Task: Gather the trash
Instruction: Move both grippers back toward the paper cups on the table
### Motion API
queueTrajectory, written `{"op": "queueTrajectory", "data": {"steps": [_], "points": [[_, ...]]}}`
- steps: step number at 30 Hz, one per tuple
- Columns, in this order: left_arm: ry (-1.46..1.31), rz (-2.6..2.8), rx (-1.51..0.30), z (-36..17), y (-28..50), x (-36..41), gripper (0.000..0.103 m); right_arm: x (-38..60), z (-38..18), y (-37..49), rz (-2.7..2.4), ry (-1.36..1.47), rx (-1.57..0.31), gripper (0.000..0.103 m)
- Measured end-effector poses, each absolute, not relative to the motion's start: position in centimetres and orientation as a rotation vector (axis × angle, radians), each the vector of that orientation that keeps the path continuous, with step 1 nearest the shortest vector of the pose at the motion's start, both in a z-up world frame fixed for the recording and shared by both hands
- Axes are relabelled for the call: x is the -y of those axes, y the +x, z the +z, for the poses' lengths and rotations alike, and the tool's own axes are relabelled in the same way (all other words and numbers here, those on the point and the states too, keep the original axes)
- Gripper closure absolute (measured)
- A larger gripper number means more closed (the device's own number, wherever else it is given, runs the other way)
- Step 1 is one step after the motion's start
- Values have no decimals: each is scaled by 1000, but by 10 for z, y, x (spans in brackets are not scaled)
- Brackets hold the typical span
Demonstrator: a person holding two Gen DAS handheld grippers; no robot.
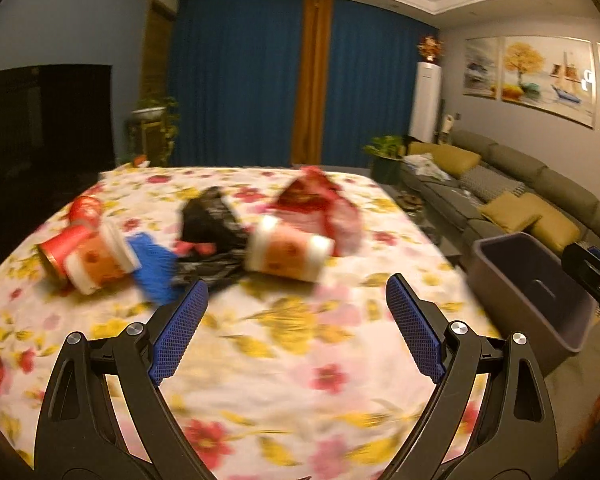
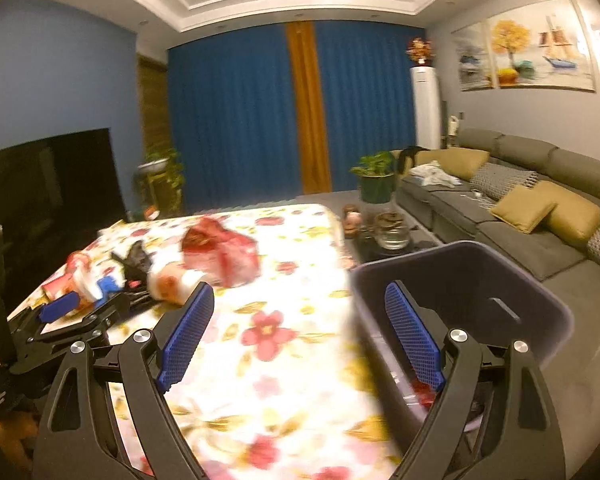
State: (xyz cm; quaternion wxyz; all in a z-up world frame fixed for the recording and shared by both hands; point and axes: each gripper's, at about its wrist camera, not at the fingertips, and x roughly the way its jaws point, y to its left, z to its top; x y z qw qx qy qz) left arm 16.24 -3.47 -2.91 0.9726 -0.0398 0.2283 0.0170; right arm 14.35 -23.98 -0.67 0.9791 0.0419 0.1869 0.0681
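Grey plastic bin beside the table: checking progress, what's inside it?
The grey plastic bin holds something red and clear wrapping at the bottom; the right gripper covers the rest.

This is a living room in a home. A long grey sofa (image 2: 512, 208) with yellow pillows (image 2: 548, 210) sits at the right, blue curtains (image 2: 236, 120) hang in the middle, and a dark TV (image 2: 48, 184) stands at the left.

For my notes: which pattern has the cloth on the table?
White tablecloth with red, pink and yellow flowers; left wrist view shows it best.
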Motion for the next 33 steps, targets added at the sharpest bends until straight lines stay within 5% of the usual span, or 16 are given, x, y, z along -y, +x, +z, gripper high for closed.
{"op": "queueTrajectory", "data": {"steps": [27, 33], "points": [[-196, 450, -467, -39, 134, -187, 14, 12, -35, 207, 493, -74, -490, 18], [-216, 484, -480, -43, 136, -211, 14, -31, -43, 226, 550, -121, -518, 26]]}}
